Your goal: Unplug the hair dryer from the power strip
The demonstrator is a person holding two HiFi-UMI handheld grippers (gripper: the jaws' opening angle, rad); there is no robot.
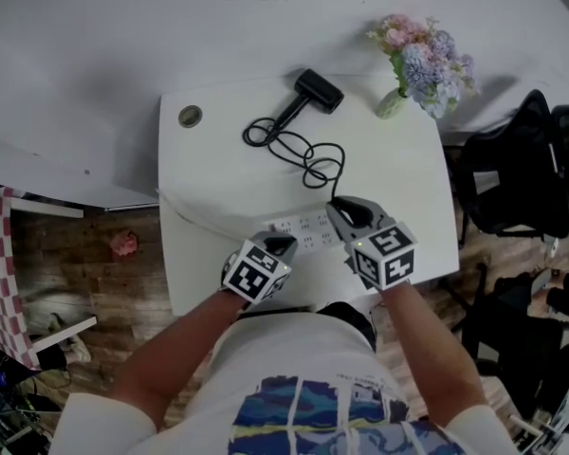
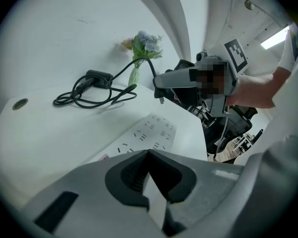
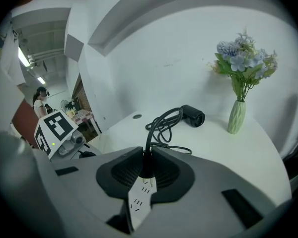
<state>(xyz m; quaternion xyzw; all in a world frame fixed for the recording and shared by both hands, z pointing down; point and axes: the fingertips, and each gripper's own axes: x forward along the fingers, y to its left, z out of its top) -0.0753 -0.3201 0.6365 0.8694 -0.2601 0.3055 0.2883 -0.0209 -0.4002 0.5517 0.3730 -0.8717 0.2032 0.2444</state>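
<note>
The black hair dryer lies at the back of the white table, its cord looped toward me. My right gripper is shut on the cord's black plug. The plug's prongs hang bare just above the white power strip, clear of its sockets. My left gripper is shut, with its tips down on the strip's near left end. In the left gripper view the right gripper hovers over the strip's far end.
A vase of flowers stands at the table's back right corner. A round cable hole is at the back left. Black chairs stand off the table's right edge. A wooden floor lies to the left.
</note>
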